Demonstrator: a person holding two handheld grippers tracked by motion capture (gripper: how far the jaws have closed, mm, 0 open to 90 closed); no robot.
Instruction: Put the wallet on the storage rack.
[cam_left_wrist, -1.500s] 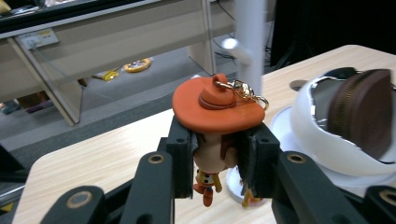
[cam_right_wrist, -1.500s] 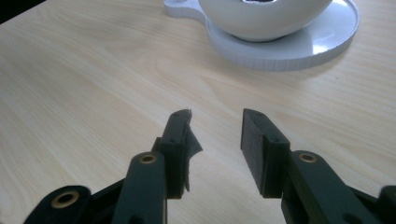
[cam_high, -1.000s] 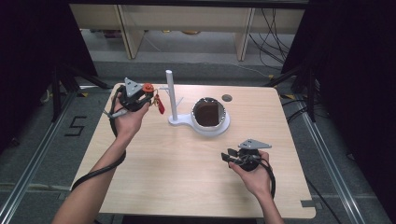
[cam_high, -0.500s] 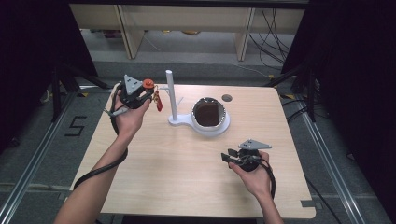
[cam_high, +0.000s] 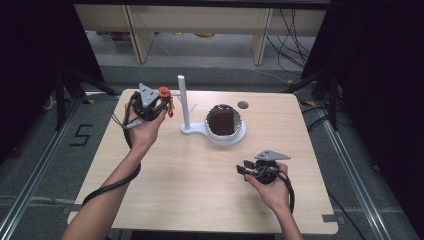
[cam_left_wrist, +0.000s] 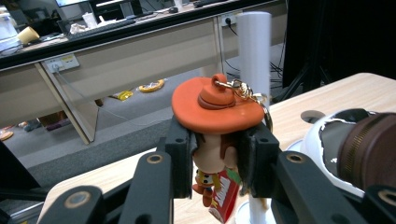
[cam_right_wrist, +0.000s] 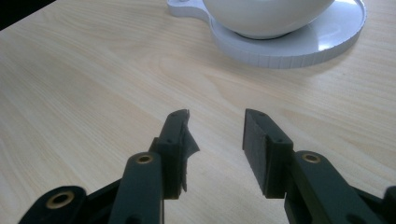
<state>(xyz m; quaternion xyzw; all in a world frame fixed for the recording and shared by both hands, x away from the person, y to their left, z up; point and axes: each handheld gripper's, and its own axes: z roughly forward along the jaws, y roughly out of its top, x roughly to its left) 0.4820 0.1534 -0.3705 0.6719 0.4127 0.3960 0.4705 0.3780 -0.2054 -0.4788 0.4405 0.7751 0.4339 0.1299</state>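
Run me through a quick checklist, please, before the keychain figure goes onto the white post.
1. Grip on the keychain figure: ok, the left gripper is shut on its head, below the orange hat.
2. Key ring free to hook: ok, it sits above the hat, outside the pads.
3. White post upright and unobstructed: ok, bare from base to top.
4. Ring lined up with the post top: not ok, the figure is beside the post, below its tip.
5. Right gripper out of the way: ok, open, empty, near the table's front edge.

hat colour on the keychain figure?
Orange hat on the keychain figure; shows best in the left gripper view.
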